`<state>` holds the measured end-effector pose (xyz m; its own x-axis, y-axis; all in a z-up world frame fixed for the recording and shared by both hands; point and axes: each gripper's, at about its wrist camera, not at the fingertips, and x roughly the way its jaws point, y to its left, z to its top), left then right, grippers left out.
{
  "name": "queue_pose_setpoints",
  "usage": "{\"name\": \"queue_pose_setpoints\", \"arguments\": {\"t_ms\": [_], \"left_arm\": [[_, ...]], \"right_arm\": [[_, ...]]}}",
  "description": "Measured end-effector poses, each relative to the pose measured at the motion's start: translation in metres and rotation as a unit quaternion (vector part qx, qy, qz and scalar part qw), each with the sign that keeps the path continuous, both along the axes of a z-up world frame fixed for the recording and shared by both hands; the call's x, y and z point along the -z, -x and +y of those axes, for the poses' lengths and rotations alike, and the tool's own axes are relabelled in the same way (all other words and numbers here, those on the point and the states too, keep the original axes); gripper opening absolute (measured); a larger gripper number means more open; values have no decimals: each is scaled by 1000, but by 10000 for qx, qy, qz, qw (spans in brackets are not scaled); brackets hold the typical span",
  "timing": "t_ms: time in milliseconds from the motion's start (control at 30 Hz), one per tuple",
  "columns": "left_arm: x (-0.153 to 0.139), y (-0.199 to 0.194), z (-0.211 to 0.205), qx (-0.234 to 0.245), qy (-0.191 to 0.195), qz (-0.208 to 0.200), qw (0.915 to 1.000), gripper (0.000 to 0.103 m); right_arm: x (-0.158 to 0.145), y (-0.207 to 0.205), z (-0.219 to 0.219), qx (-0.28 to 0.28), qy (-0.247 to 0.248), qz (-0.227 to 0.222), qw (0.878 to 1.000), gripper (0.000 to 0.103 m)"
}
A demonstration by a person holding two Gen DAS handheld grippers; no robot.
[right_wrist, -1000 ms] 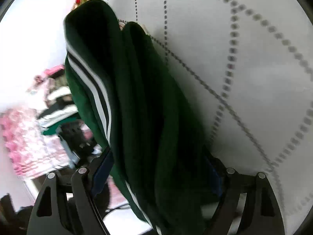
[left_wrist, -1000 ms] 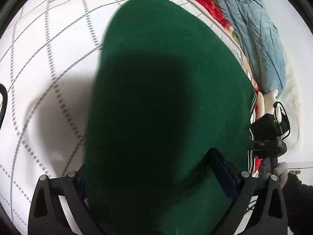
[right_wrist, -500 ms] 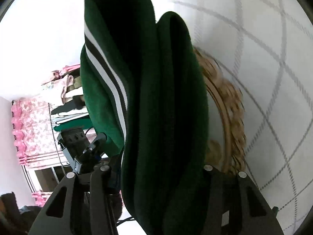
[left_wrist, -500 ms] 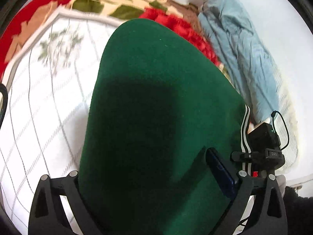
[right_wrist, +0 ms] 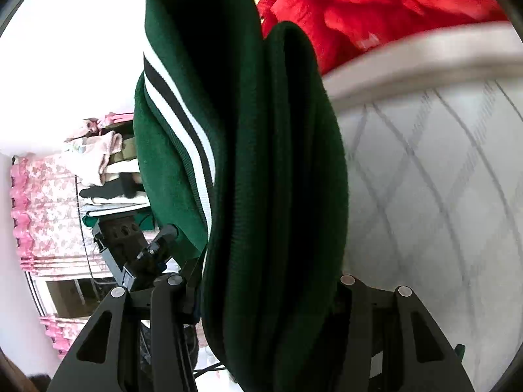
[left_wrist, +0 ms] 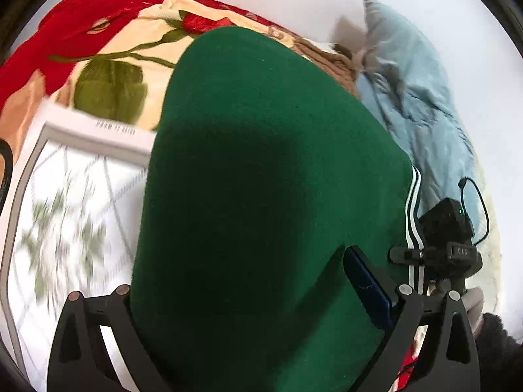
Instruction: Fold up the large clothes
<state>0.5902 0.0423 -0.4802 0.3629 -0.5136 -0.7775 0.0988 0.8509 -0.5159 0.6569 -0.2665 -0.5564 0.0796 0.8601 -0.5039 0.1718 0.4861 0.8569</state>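
Note:
A dark green garment (left_wrist: 255, 196) with a white-and-black striped trim (left_wrist: 412, 215) fills the left wrist view, lifted above the bed. My left gripper (left_wrist: 258, 320) is shut on its edge. In the right wrist view the same green garment (right_wrist: 274, 196) hangs in thick folds, its striped trim (right_wrist: 186, 121) on the left. My right gripper (right_wrist: 261, 297) is shut on the bunched fabric. The right gripper also shows in the left wrist view (left_wrist: 444, 248), close beside the garment's striped edge.
A white quilted mattress (left_wrist: 75, 202) lies below left, also in the right wrist view (right_wrist: 434, 176). A red floral blanket (left_wrist: 98, 42) and a light blue duvet (left_wrist: 421, 104) lie beyond. Shelves of clothes (right_wrist: 98, 170) and a pink curtain (right_wrist: 36, 205) stand at left.
Both grippers have lifted and tilted upward with the garment; the mattress has dropped lower in view and the red blanket, blue duvet and wall have come into sight.

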Motion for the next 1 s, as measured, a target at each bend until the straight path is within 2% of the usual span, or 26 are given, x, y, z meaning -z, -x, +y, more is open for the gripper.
{"name": "queue_pose_setpoints", "arguments": {"t_ms": [100, 200, 300, 367, 500, 533, 567, 633, 733, 833, 900, 1000], "left_arm": [[32, -37, 0, 29, -39, 206, 9998, 99], [66, -59, -4, 99, -267, 491, 9984, 99], [82, -62, -5, 143, -352, 623, 9973, 99], [80, -60, -6, 177, -386, 604, 9973, 99], [66, -55, -11, 108, -823, 543, 9951, 99], [60, -47, -12, 32, -1045, 508, 9932, 99], [56, -41, -11, -24, -1183, 461, 9919, 99], [41, -23, -12, -116, -1711, 257, 9848, 100], [14, 11, -17, -284, -2457, -38, 9689, 101], [-11, 42, -21, -504, -2687, -205, 9617, 101], [-33, 61, -26, -662, -2735, -288, 9592, 102], [-66, 83, -38, -747, -2760, -301, 9578, 102]], "right_arm": [[32, -58, 2, -121, 119, 172, 9997, 53], [64, -87, 12, -185, 315, 419, 9985, 53], [83, -91, 17, -244, 439, 552, 9972, 53], [83, -91, 18, -283, 595, 541, 9964, 62], [65, -72, 15, -303, 1657, 242, 9854, 80], [55, -66, 17, -307, 2021, 111, 9788, 85], [42, -61, 21, -319, 2433, -49, 9694, 86], [11, -47, 40, -310, 3321, -420, 9418, 89], [-18, -13, 52, -276, 4199, -815, 9035, 101], [-51, 24, 76, -167, 4703, -1042, 8762, 103], [-70, 50, 78, -17, 4806, -1057, 8705, 103], [-108, 100, 90, 136, 5114, -1123, 8519, 103]]}}
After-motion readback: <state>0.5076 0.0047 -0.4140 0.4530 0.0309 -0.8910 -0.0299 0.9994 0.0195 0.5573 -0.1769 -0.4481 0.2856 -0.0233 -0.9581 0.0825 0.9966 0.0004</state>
